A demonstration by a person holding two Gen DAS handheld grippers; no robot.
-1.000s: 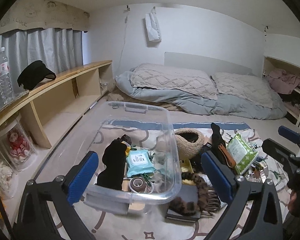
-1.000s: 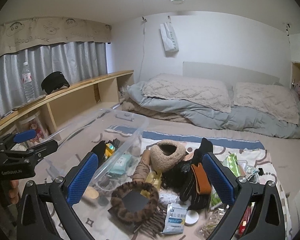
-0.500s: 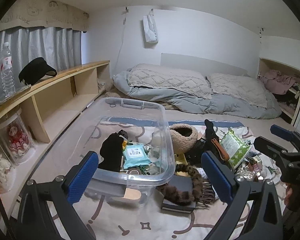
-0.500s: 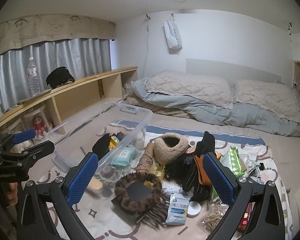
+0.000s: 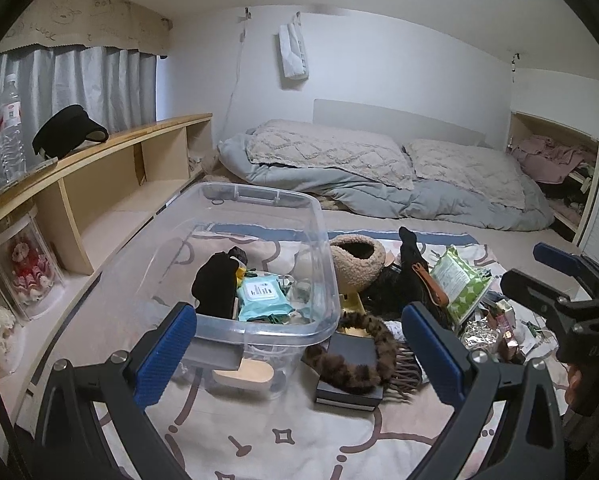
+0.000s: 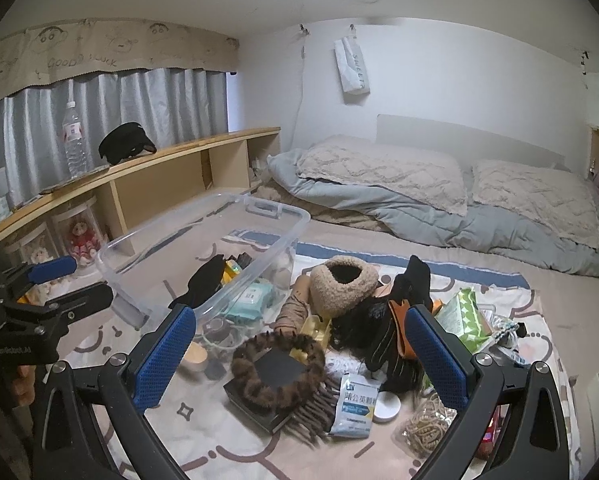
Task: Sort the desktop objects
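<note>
Clutter for sorting is lying in a heap on the patterned blanket (image 6: 227, 456), and part of it is already sitting inside the clear plastic bin (image 5: 323, 248). The left gripper (image 5: 299, 354) is hovering with its jaws spread wide and gripping nothing; the bin's near rim is lying between its blue pads (image 5: 165, 354), with a black cloth (image 5: 215, 288) and a teal wipes pack (image 5: 261, 296) showing through the wall just beyond. A dark box (image 5: 349, 372) wrapped by a brown fur band (image 5: 349, 368) is resting just inside the right-hand pad.

The right gripper (image 6: 299, 354) is also hanging above the blanket, jaws spread and empty. Between its pads are lying the same fur band (image 6: 279, 364) and box, a white-and-blue sachet (image 6: 355, 404) and a small white round lid (image 6: 387, 402). Farther ahead, a fuzzy tan hat (image 6: 343, 284) is sitting beside black gloves (image 6: 403, 320) with an orange strap. A green wipes pack (image 6: 465, 314) is lying past the right-hand pad, and rubber bands (image 6: 427, 424) are piled near it.

Each gripper is appearing at the other's outer edge, held level in a hand whose fingers (image 6: 17, 384) are curling round the grip.
</note>
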